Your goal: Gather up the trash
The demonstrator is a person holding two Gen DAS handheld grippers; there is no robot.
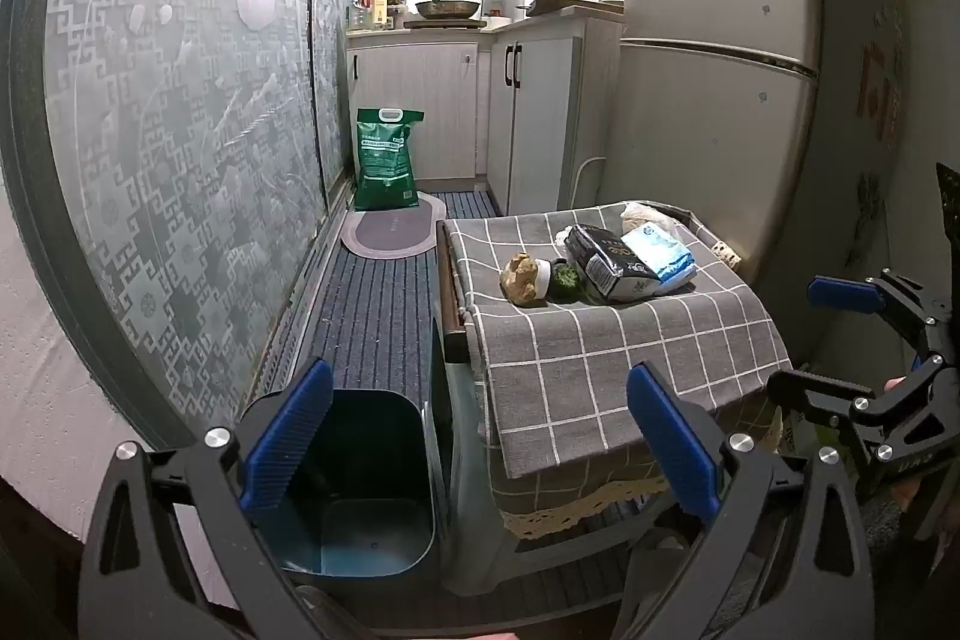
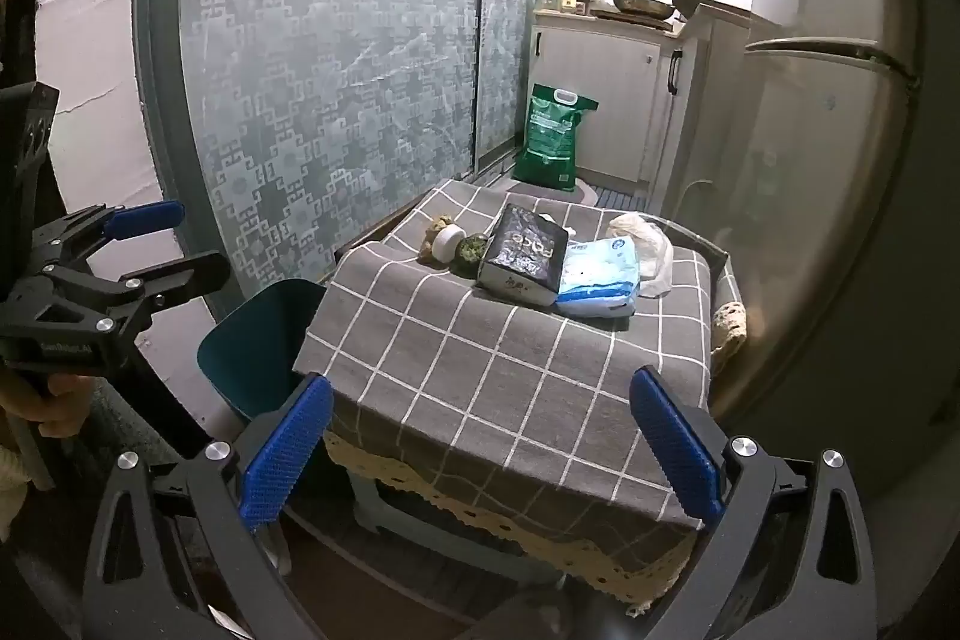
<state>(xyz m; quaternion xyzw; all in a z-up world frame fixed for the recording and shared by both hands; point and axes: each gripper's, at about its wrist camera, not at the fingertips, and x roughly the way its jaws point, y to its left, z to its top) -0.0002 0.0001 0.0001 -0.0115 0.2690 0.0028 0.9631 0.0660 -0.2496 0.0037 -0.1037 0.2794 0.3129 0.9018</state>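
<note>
A small table under a grey checked cloth (image 1: 624,340) (image 2: 510,358) carries the trash: a crumpled brown paper ball (image 1: 519,278) (image 2: 436,232), a white cap-like piece (image 1: 543,275) (image 2: 449,243), a green lump (image 1: 564,281) (image 2: 471,250), a black packet (image 1: 606,261) (image 2: 525,253), a blue-white tissue pack (image 1: 659,251) (image 2: 600,274) and a white plastic bag (image 1: 642,218) (image 2: 645,244). A dark teal bin (image 1: 354,484) (image 2: 258,340) stands open and empty left of the table. My left gripper (image 1: 480,436) (image 2: 162,244) is open above the bin. My right gripper (image 2: 483,454) (image 1: 816,340) is open before the table's near edge.
A patterned frosted glass door (image 1: 180,148) runs along the left. A fridge (image 1: 714,40) stands right of the table. A green sack (image 1: 386,166) and an oval mat (image 1: 393,232) lie on the striped floor by the kitchen cabinets (image 1: 420,100).
</note>
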